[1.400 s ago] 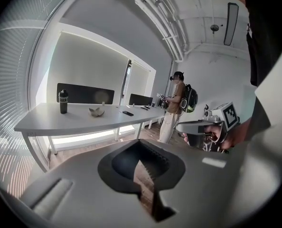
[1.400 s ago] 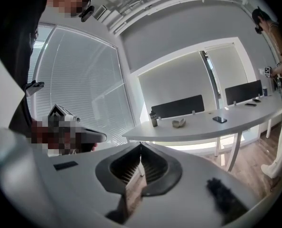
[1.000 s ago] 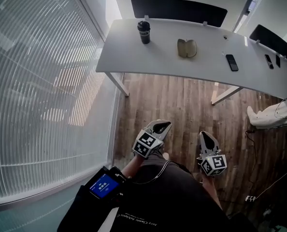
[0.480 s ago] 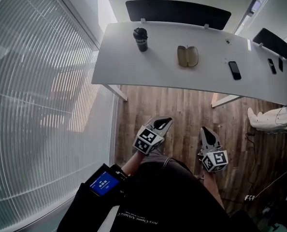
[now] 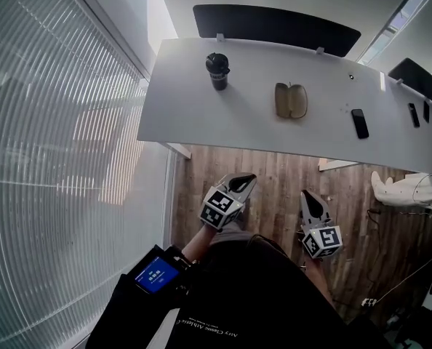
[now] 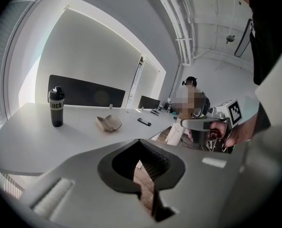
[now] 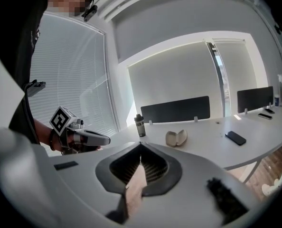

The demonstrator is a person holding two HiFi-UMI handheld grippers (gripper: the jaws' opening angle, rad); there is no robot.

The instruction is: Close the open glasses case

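The open tan glasses case (image 5: 292, 101) lies on the white table (image 5: 187, 107), both halves spread; it also shows as the case (image 6: 108, 123) and the case (image 7: 176, 137) far ahead of each gripper. My left gripper (image 5: 242, 184) and right gripper (image 5: 308, 199) hang low over the wooden floor, well short of the table's near edge. Both are shut with nothing held. In the left gripper view the left gripper (image 6: 140, 144) has its jaws together, and in the right gripper view the right gripper (image 7: 141, 146) looks the same.
A black tumbler (image 5: 217, 70) stands left of the case, and a dark phone (image 5: 360, 123) lies to its right. Slatted blinds (image 5: 56, 158) fill the left side. Table legs (image 5: 178, 150) stand under the near edge. A black divider panel (image 5: 274, 26) runs along the far edge.
The table and case have shifted slightly lower and larger in the head view as I come closer. Both grippers stay low and shut.
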